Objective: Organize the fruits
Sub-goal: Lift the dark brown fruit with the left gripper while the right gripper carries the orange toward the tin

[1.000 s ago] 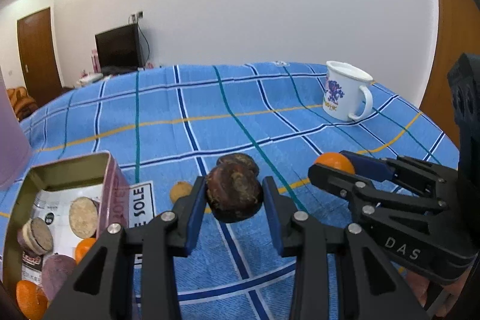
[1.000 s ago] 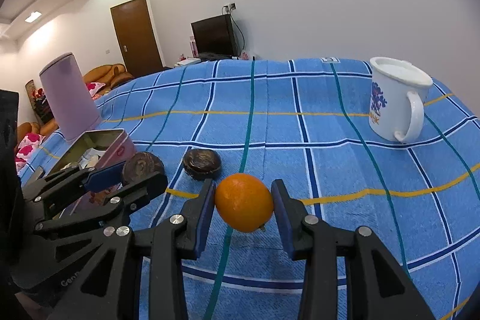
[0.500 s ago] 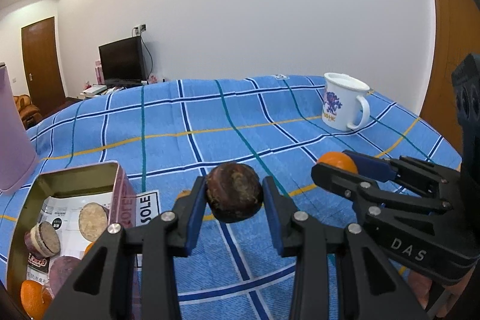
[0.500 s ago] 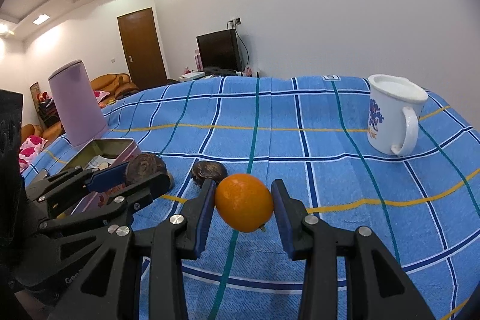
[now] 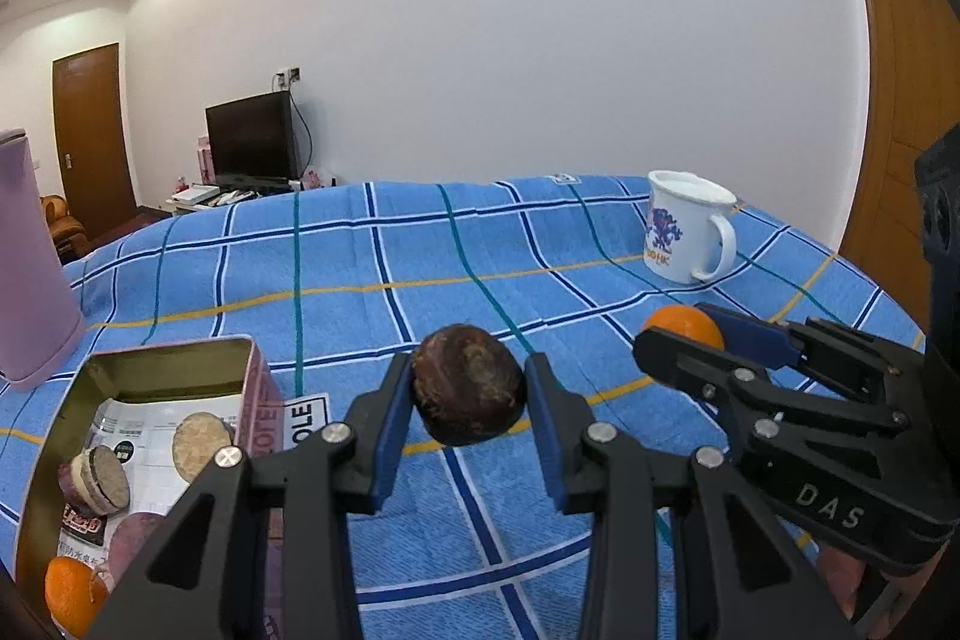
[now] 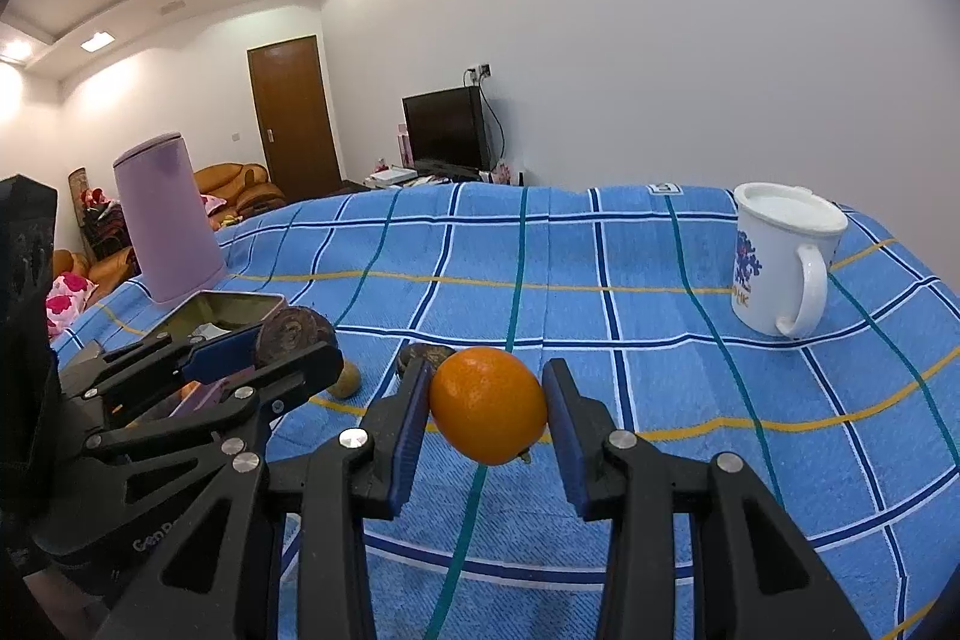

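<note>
The left gripper (image 5: 468, 400) was found clamped on a dark brown fruit (image 5: 468, 393), and the right gripper (image 6: 487, 406) clamped on an orange (image 6: 487, 405); both grips were unchanged from a second before. Both fruits had been raised slightly clear of the blue checked cloth (image 6: 630, 244), so transfer was judged ready to begin. Beside the left gripper, an open tin (image 5: 156, 358) holding an orange and other items was noted as the probable destination. A second dark fruit (image 6: 423, 353) and a small yellowish fruit (image 6: 347, 381) remained on the cloth. Farther off, a white mug (image 6: 780, 265) was recorded.

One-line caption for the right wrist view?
Right gripper holds an orange above the blue cloth, mug beyond.
</note>
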